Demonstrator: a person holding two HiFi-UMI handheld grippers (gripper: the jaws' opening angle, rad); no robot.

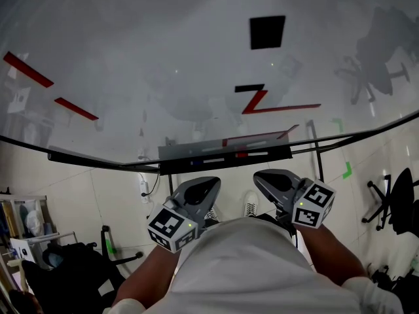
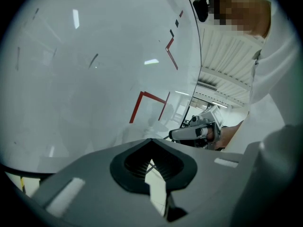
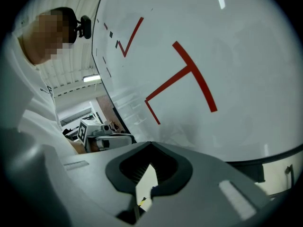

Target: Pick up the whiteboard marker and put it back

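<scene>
Head view: your left gripper (image 1: 208, 185) and right gripper (image 1: 267, 177) sit at lower centre, jaws pressed together and holding nothing, just below the whiteboard (image 1: 163, 57) and its tray (image 1: 196, 150).

Whiteboard (image 1: 163, 51) walls off front; tray (image 1: 173, 153) juts at its foot; free air beneath tray

Office or lab space: large whiteboard (image 1: 163, 57) with red marks (image 1: 280, 108), swivel chair (image 1: 395, 205), tiled floor (image 1: 118, 195).
</scene>
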